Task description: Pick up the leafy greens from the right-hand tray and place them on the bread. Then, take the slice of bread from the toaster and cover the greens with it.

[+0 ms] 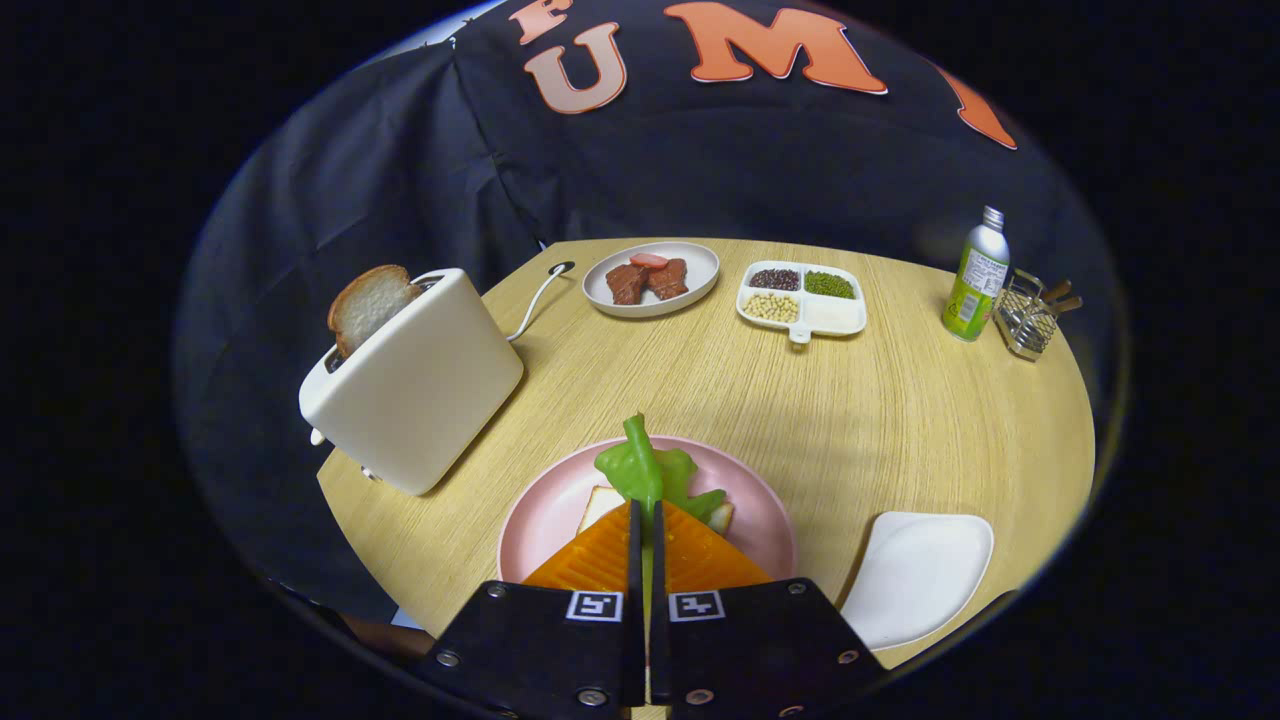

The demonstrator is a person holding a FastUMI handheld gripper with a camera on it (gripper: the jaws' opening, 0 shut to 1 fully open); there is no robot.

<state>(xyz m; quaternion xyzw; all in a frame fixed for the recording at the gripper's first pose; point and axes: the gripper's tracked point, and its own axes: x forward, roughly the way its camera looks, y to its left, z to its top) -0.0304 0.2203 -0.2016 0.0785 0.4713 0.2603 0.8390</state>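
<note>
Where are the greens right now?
The greens are pinched in the tongs, over the bread on the pink plate, near the toaster.

Gripper: 2 ridged wedge fingers on black plates at lower centre, each plate bearing 1 square marker and silver screws.

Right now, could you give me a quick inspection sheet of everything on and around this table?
Surface: round wooden table, tidy.
Job's things: leafy greens pinched over the bread on the pink plate; bread slice standing in the toaster; white tray to the right, bare.
Clutter: plate of meat, divided dish of beans, bottle, wire holder.
Grippers: gripper shut on the leafy greens.
Cables: toaster cord running to the table's far edge.
Surroundings: black cloth wall.
</note>
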